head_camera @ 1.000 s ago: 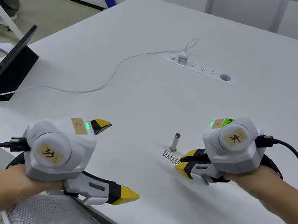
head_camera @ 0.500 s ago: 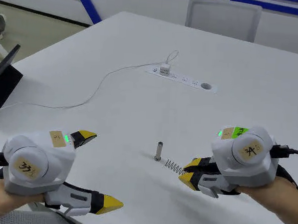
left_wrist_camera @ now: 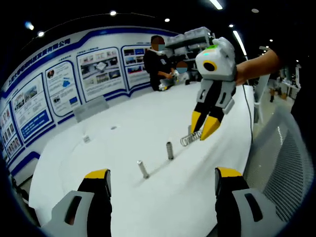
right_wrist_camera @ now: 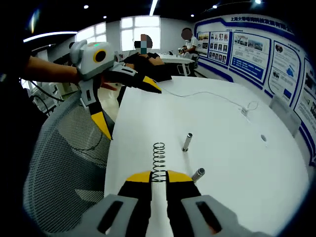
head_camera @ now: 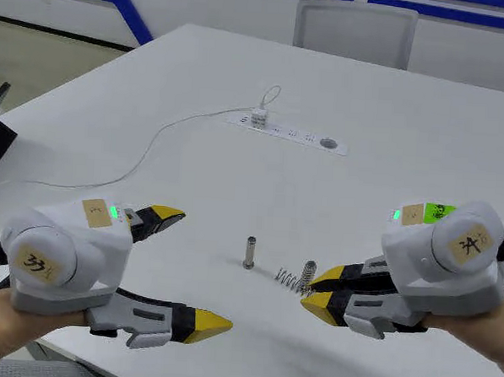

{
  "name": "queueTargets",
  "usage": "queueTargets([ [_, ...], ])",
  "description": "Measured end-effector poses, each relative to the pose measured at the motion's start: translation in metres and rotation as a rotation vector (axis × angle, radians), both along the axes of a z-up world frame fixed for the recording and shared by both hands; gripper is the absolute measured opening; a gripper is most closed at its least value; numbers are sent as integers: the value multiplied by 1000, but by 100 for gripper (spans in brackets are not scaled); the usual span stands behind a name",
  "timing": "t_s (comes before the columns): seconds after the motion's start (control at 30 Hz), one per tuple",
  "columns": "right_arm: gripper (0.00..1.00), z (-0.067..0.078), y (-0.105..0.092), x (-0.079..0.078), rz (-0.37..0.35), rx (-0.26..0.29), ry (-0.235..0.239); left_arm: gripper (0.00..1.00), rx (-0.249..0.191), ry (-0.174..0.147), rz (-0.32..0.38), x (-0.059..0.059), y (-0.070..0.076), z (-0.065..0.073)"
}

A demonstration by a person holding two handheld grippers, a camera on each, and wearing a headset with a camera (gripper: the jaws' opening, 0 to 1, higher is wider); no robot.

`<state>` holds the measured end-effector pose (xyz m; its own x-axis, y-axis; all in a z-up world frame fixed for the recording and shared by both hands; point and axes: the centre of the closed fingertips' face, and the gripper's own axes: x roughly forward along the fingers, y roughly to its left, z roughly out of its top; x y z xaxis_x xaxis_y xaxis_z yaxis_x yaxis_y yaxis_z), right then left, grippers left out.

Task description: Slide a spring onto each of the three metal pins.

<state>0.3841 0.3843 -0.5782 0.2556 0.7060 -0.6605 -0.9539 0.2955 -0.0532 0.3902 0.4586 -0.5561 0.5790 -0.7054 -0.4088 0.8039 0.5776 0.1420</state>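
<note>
The white table (head_camera: 388, 170) takes most of the head view. The left gripper (head_camera: 193, 268) is in the lower left of this frame and the right gripper (head_camera: 316, 293) is in the lower right.

The spring (head_camera: 289, 279) lies just left of the right gripper's yellow tips, a little below the middle of the frame, and its near end goes in between them. In the right gripper view the two jaws are pressed together on this end, and the spring (right_wrist_camera: 158, 160) points straight forward from them toward the middle of the frame.

The left gripper's fingers are spread wide and hold nothing. In the left gripper view their yellow tips sit at the lower left and the lower right, with bare table between them.

A power strip (head_camera: 289, 133) with a thin cable (head_camera: 153, 145) lies in the upper middle of the head view.

A bare pin (head_camera: 249, 252) stands upright left of the spring, apart from it. A second pin (head_camera: 309, 271) stands just beside the right gripper's upper tip. In the right gripper view this second pin (right_wrist_camera: 197, 174), right of the tips, looks ribbed. Whether a spring sits on it cannot be told, and in the head view it is too small to judge.

The left gripper view shows the right gripper (left_wrist_camera: 205, 129) from the front, in the upper right, with the spring (left_wrist_camera: 189, 139) slanting down from its tips.
</note>
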Motion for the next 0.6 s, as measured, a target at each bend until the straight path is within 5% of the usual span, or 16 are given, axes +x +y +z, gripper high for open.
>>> queueTargets([
  [0.1, 11, 2, -1, -3, 22, -12, -14, 84, -23, 1, -41, -1, -16, 4],
  [0.2, 11, -3, -6, -6, 50, -49, -14, 72, -123, 25, -96, -7, -34, 16],
  [0.37, 11, -4, -9, -12, 67, -63, -12, 61, -93, 17, -131, -10, -44, 14],
  [0.6, 11, -2, 0, -25, 134, -72, -27, 50, -56, 54, -188, -18, -55, 1],
])
